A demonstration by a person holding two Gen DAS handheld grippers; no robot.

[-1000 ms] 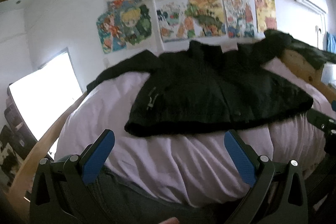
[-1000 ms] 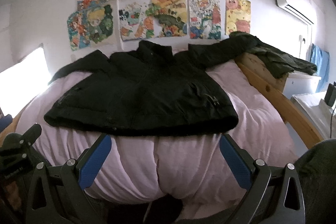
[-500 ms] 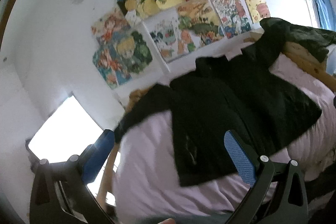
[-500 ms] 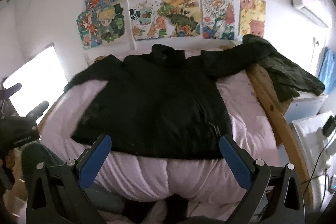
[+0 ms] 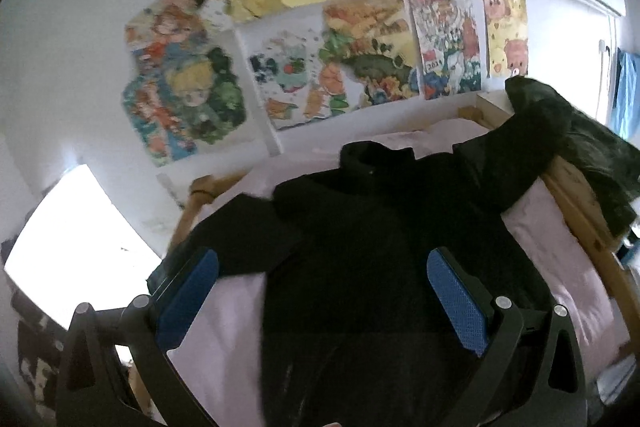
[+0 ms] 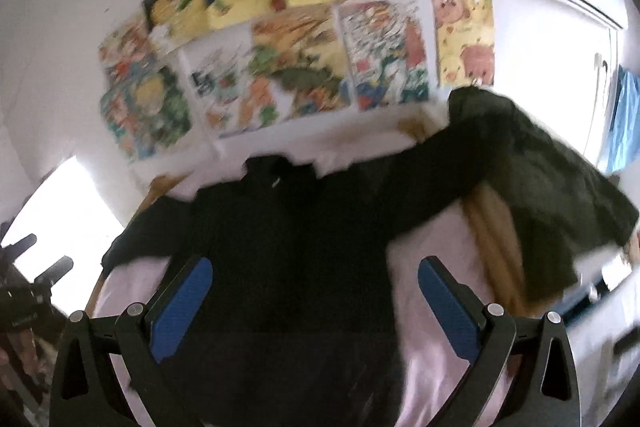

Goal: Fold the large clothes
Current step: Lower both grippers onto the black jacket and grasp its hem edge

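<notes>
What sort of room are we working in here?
Probably a child's bedroom: the black jacket lies spread on a wooden-framed bed with pink bedding, under cartoon drawings taped to the wall.

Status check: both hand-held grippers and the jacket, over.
Left hand-held gripper open, empty. Right hand-held gripper open, empty. Black jacket flat on pink bedding, unfolded. One sleeve draped toward wooden bed rail, beside dark green garment.

Both wrist cameras look from the foot edge of the pink-sheeted wooden bed (image 5: 560, 251) toward its head edge, close above the spread black padded jacket (image 5: 384, 247). Both views share the jacket (image 6: 288, 247) and the wall's colourful paper drawings (image 6: 280, 39).
</notes>
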